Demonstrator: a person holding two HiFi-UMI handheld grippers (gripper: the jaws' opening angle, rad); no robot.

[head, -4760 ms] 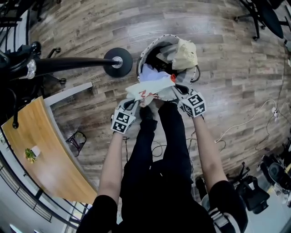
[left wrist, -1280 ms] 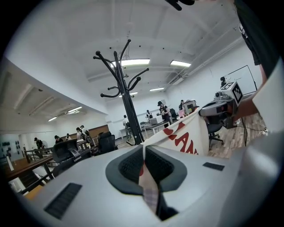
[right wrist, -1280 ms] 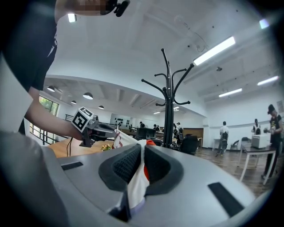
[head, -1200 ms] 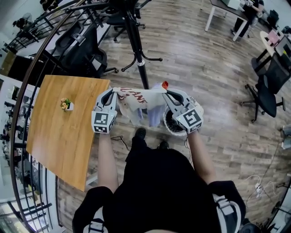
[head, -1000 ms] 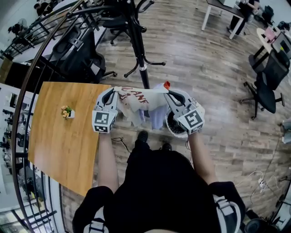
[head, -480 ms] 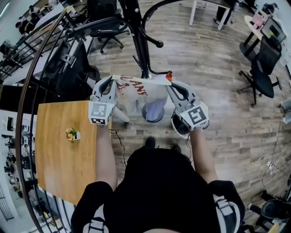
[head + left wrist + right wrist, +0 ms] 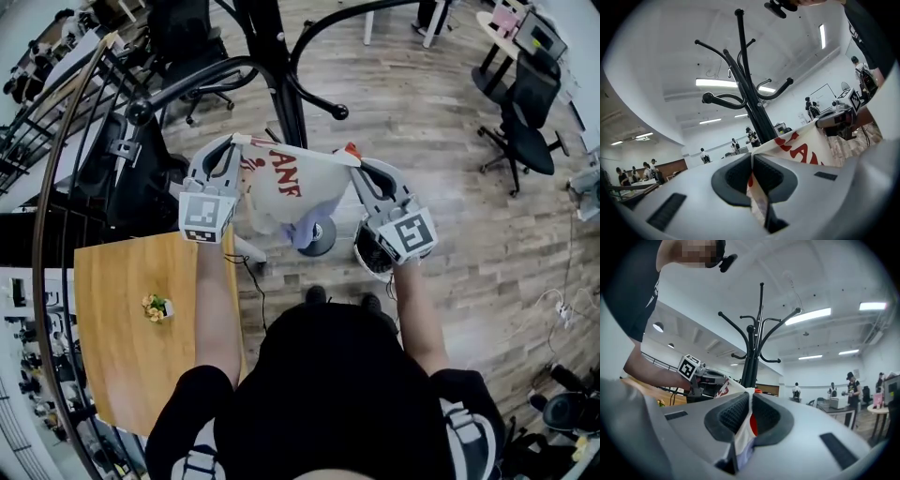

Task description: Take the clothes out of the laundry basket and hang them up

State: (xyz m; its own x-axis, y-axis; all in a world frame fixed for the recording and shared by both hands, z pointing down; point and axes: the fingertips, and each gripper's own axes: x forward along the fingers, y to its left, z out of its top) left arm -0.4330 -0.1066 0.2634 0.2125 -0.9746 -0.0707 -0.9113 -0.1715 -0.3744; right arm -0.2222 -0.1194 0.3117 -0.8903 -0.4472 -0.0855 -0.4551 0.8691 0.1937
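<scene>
A white T-shirt [image 7: 286, 187] with red lettering hangs stretched between my two grippers, held up in front of the black coat stand [image 7: 281, 70]. My left gripper [image 7: 236, 142] is shut on the shirt's left top edge, with the cloth [image 7: 757, 197] pinched between its pads. At the other corner my right gripper [image 7: 354, 159] is shut on the cloth [image 7: 743, 432]. The stand's curved hooks [image 7: 740, 93] rise just beyond the shirt; the stand [image 7: 752, 348] also shows in the right gripper view. The laundry basket [image 7: 370, 251] sits on the floor under my right gripper, mostly hidden.
A wooden table [image 7: 141, 328] with a small plant [image 7: 155, 307] stands at the lower left. The stand's round base [image 7: 319, 236] rests on the wood floor. Black office chairs [image 7: 525, 112] stand at the right and upper left. People stand far off in the room [image 7: 848, 385].
Both grippers have lifted the shirt higher and closer to the coat stand. The view has shifted, so the stand's hooks now loom over the shirt.
</scene>
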